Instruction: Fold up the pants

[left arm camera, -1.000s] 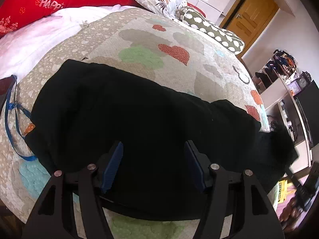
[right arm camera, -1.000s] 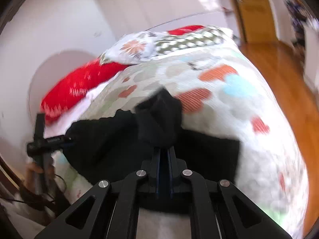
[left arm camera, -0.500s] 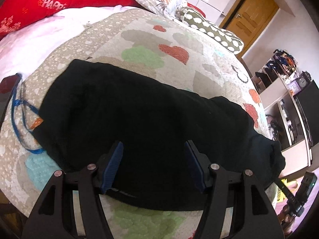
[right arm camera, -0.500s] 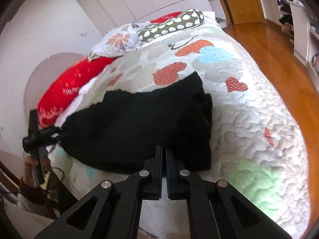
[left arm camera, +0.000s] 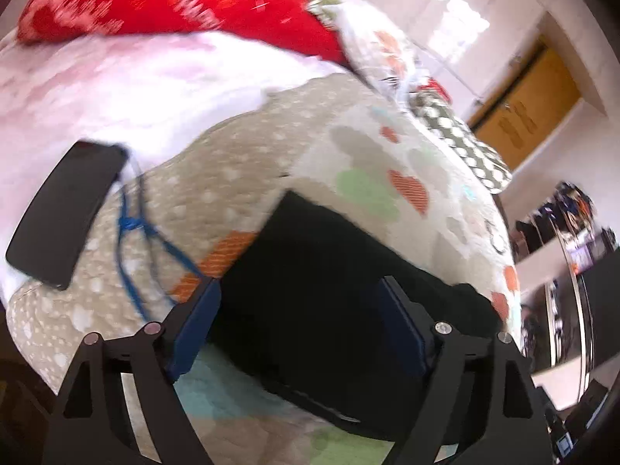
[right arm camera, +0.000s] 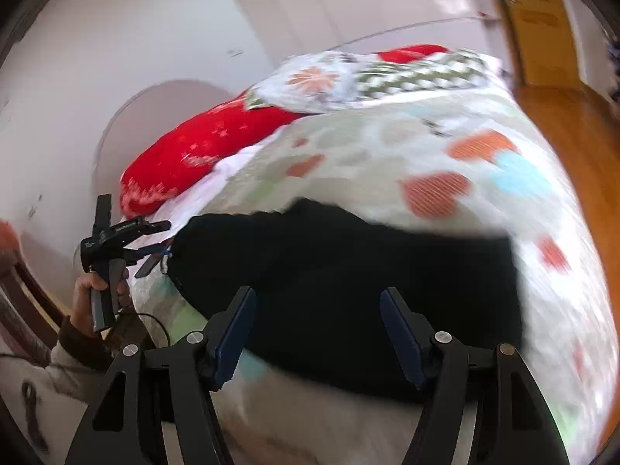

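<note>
Pants (right arm camera: 348, 283), black, matte, on quilted bedspread (right arm camera: 484, 147)

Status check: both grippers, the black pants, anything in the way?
Left gripper and right gripper: jaws opening, nothing gripped. Black pants folded on the quilt. Phone and blue cord beside them.

A bed with a heart-patterned quilt (left arm camera: 387, 147) fills the room, with a red pillow (right arm camera: 201, 147), a floral pillow (right arm camera: 314, 81) and a spotted bolster (left arm camera: 465, 143) along its head edge. Behind them stand glossy pale wardrobe doors (left arm camera: 445, 7) catching bright light, beside a wooden door (left arm camera: 531, 116). A wooden floor (right arm camera: 581, 147) runs along the bed's far side, and white shelves (left arm camera: 550, 248) with clutter stand against the wall.
</note>
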